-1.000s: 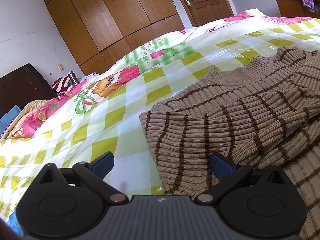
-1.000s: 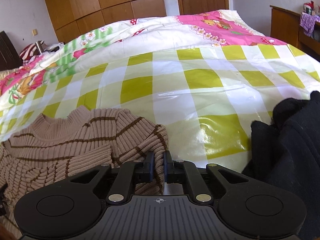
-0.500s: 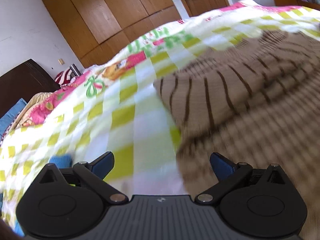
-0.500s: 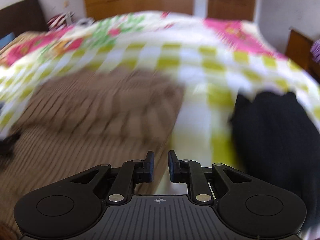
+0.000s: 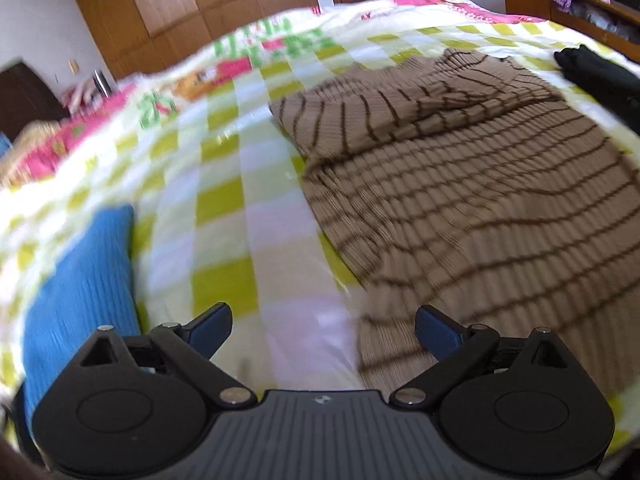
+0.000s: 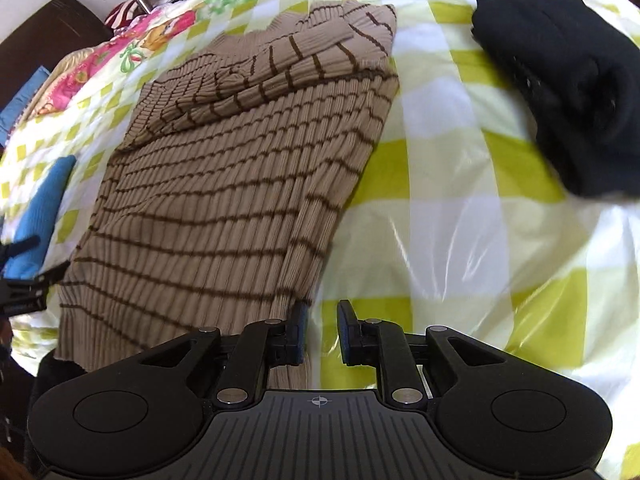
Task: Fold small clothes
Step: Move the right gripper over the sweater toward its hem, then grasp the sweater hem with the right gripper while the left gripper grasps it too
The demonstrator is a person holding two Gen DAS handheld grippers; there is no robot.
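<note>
**A:** How many garments lie on the bed?

**B:** Three show. One tan sweater [image 6: 224, 184] with thin brown stripes lies flat on the bed, both sleeves folded across its chest. One black garment [image 6: 568, 80] sits bunched toward the bed's far right side. One blue knit piece [image 5: 76, 280] lies near the bed's left edge.

**A:** And the grippers?

**B:** Two. The left gripper [image 5: 323, 330] has its jaws spread wide, with nothing between them; it hangs over bare cover just beside the sweater's left hem corner. The right gripper [image 6: 320, 332] has its jaws a little apart and opening, nothing between them; its left finger sits at the sweater's right hem corner, and whether it touches the knit cannot be told.

**A:** Where is there room to move?

**B:** A clear strip of cover runs between the sweater's right edge and the black garment, which lie well apart. Another strip separates the sweater's left edge from the blue piece.

**A:** What about the bed and room?

**B:** The bed cover [image 6: 460, 208] is checked in yellow-green and white, glossy under a clear plastic film. A floral quilt [image 5: 256, 52] in pink and green is heaped at the far end. Beyond it stand a wooden wardrobe [image 5: 180, 4] and white walls.
</note>
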